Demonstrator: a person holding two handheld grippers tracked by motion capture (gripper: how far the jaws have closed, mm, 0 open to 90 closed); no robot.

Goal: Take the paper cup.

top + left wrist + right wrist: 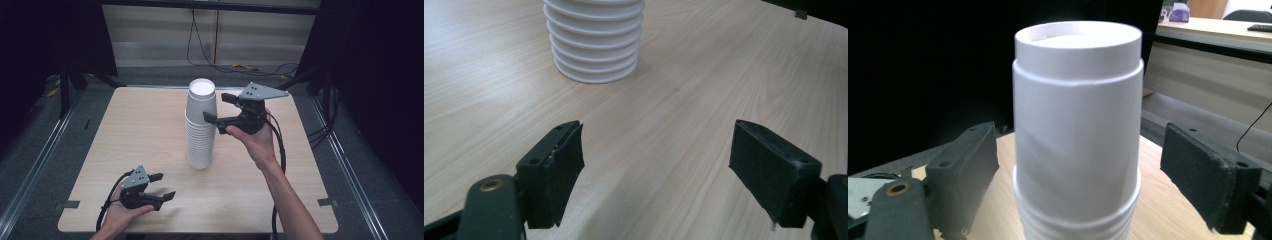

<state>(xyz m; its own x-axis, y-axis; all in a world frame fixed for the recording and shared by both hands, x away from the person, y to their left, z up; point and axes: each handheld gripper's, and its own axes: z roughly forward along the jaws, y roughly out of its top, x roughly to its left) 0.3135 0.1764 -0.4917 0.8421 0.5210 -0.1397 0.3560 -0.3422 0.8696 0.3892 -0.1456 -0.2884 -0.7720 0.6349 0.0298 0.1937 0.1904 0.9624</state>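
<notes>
Stack of white paper cups [201, 125] stands upside down mid-table [150, 130]. Right gripper [220, 107] at the stack's top cup, fingers spread either side, not pinching. Left gripper [162, 186] near the stack's base, fingers spread, empty.

Light wood tabletop [150, 130] with rounded corners, grain visible, bare surface. Grey floor [45, 140] around it, metal rails [30, 170] running along both sides. Black curtains [45, 35] left and right. Pale wall panels [165, 35] at the back with black cables [200, 45] hanging down and trailing on the floor. Grey tape tabs [326, 202] at the near tabletop edges.
</notes>
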